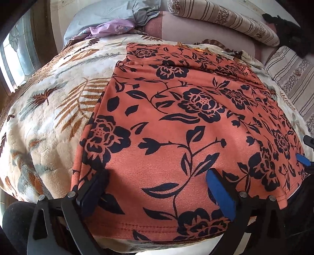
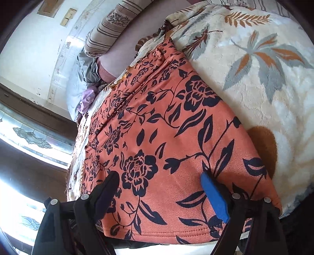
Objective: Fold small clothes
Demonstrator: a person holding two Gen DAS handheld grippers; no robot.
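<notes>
Left wrist view showed an orange garment (image 1: 176, 121) with a dark floral print, spread flat on a cream leaf-patterned blanket (image 1: 45, 121) that covered a bed. The left gripper (image 1: 157, 176) hovered over the garment's near hem, jaws spread wide with nothing between them; its blue pad (image 1: 220, 194) sat over the cloth and the black finger lay at the garment's left edge. Whether the tips touched the fabric could not be told. At the frame's right edge a bit of the right gripper (image 1: 303, 159) showed beside the garment's right corner. Striped pillows (image 1: 225, 17) and a grey and purple heap of cloth (image 1: 111, 27) lay beyond the blanket.

Right wrist view showed the same garment (image 2: 166, 127) running away toward the pillows (image 2: 109, 25), blanket (image 2: 255, 68) on its right. The right gripper (image 2: 159, 176) was also wide open and empty over the near hem, its blue pad (image 2: 214, 196) above the cloth.
</notes>
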